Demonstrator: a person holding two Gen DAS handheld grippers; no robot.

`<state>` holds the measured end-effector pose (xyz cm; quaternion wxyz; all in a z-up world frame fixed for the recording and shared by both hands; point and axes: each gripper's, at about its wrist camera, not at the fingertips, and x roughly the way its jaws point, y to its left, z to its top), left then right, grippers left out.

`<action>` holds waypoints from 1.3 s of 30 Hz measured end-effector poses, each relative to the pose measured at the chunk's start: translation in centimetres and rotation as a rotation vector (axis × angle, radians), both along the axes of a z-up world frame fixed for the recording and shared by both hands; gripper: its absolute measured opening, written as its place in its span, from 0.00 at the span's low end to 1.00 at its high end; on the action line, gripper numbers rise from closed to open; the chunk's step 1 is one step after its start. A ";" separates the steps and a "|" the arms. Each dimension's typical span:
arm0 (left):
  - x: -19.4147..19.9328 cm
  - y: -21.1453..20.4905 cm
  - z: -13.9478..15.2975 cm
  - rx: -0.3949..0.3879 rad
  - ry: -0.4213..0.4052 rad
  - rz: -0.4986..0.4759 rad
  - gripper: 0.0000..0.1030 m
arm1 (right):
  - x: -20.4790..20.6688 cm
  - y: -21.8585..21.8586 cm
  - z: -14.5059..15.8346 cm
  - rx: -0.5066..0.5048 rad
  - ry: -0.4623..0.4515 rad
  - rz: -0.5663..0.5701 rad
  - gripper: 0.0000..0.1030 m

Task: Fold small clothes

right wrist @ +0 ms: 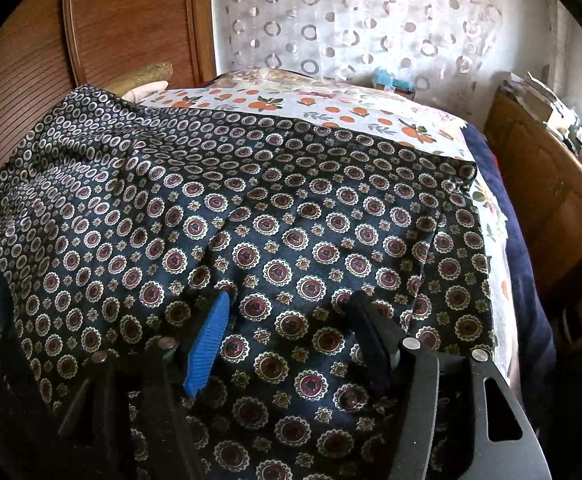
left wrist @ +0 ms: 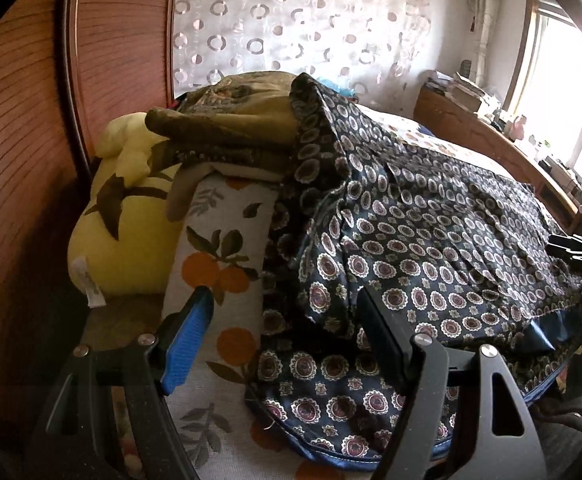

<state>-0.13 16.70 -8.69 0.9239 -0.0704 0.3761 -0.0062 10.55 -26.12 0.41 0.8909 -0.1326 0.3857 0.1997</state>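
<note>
**A:** ok so going left to right in the left wrist view, what's there? I see a yellow plush jammed against the wooden headboard at about 9 o'clock.

**B:** yep, and just right of it there's a pillow with an orange-fruit print, with a pile of olive-brown fabric stacked on top, around 11 o'clock. Then the thing that matters: the dark medallion-print garment is draped from that pile down across the bed, filling the middle out to 3 o'clock.

**A:** and the left gripper?

**B:** jaws spread wide, nothing between them. Blue finger sits over the pillow, black finger over the garment's near edge. Can't tell whether it's touching the cloth.

**A:** right wrist view?

**B:** garment again, spread mostly flat over the orange-print bedsheet, which peeks out at 12 to 2 o'clock. The right gripper is released too, both fingers splayed low over the fabric at 6 o'clock, not pinching any of it.

**A:** far right?

**B:** a wooden counter with clutter at 3 o'clock, by the window.
</note>
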 end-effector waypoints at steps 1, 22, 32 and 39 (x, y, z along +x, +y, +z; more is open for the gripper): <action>0.0 -0.1 -0.1 0.002 0.002 -0.002 0.72 | 0.0 0.0 0.0 0.000 -0.001 -0.002 0.63; -0.2 -1.5 3.4 -0.125 -0.140 -0.074 0.05 | 0.1 0.3 -0.2 0.008 0.003 0.008 0.70; 0.7 -6.0 8.4 -0.120 -0.244 -0.204 0.04 | 0.1 0.3 -0.3 0.014 0.002 0.006 0.70; 2.2 -9.9 10.1 -0.100 -0.284 -0.294 0.04 | 0.1 0.3 -0.3 0.014 0.002 0.007 0.70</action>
